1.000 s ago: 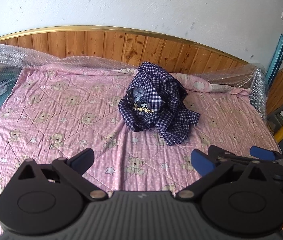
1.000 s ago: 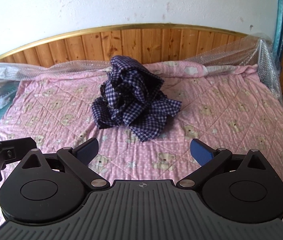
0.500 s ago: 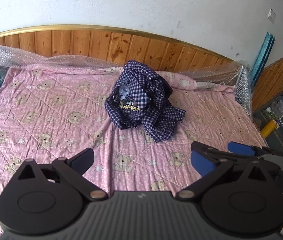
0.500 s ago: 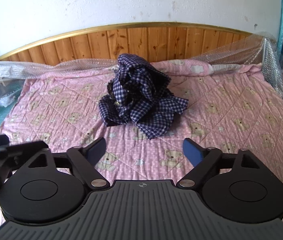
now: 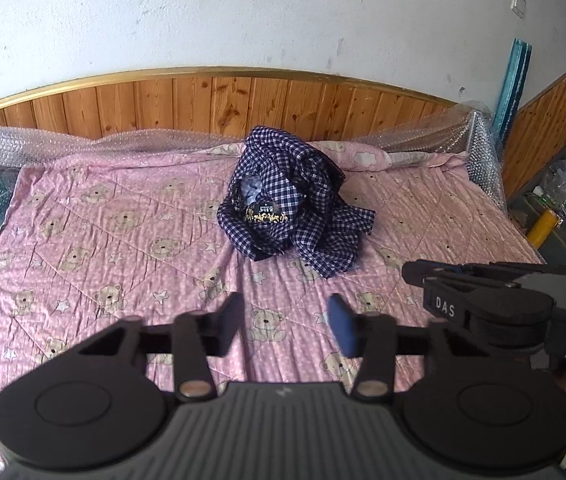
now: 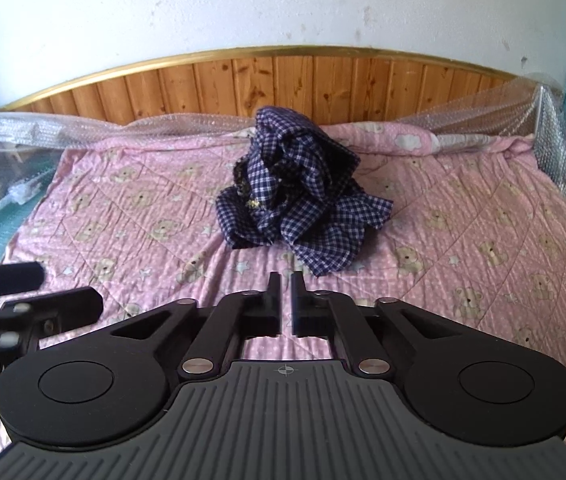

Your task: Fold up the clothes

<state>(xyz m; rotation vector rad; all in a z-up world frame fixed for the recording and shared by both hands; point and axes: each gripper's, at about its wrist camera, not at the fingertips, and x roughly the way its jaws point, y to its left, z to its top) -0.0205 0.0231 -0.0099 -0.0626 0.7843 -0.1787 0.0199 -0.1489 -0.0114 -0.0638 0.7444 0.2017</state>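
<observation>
On the bed: one checked garment (image 5: 295, 208) heaped at 12 o'clock on the pink quilt (image 5: 123, 240), unfolded.
Handling: soft, light and floppy, I'd judge; take it by a loose edge at 5 o'clock.
Left gripper (image 5: 286, 326): jaws parted, empty.
Right gripper (image 6: 285, 286): nearly pinched together, holding nothing.
Count: one garment, two grippers.

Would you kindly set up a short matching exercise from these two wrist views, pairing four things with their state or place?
Things:
1. navy checked shirt
2. left gripper
3. right gripper
4. clear bubble wrap

States:
A. jaws nearly shut, empty
B. crumpled in a heap on the pink bear-print quilt
C. along the wooden headboard
D. jaws apart, empty

Pairs: 1-B, 2-D, 3-A, 4-C
</observation>
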